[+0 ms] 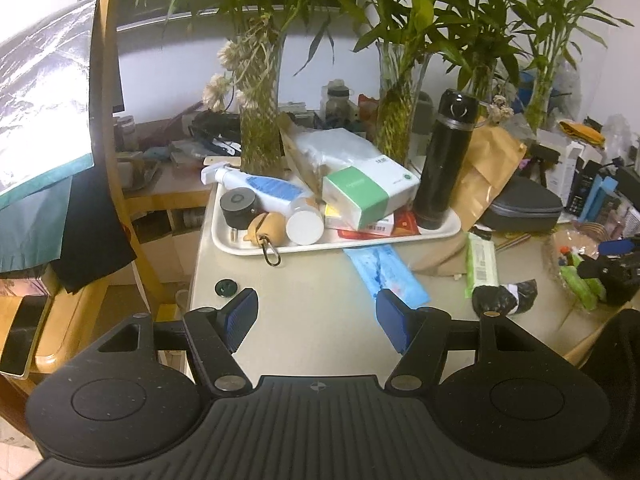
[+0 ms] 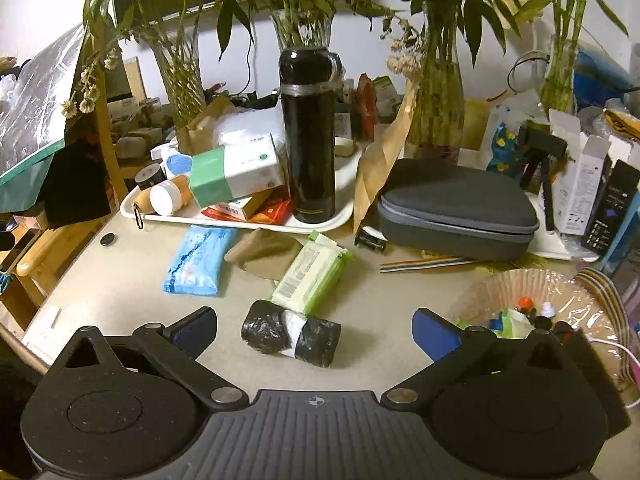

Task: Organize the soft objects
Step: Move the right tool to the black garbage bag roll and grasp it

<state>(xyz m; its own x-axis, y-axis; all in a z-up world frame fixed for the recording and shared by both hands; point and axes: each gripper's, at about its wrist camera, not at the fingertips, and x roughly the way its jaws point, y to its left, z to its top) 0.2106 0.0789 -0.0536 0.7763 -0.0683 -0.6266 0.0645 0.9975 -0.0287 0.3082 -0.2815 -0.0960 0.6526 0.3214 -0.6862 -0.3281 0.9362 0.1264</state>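
A blue tissue pack lies on the beige table, with a green wet-wipe pack to its right and a black bag roll in front of that. In the left wrist view the blue pack lies just beyond my open, empty left gripper, the green pack and black roll to the right. My right gripper is open and empty, with the black roll between its fingers' line. The right gripper also shows at the far right in the left wrist view.
A white tray holds a black flask, a green-and-white box, bottles and packets. A grey zip case, a brown paper bag, vases with bamboo, and a wicker bowl crowd the right. A wooden chair stands left.
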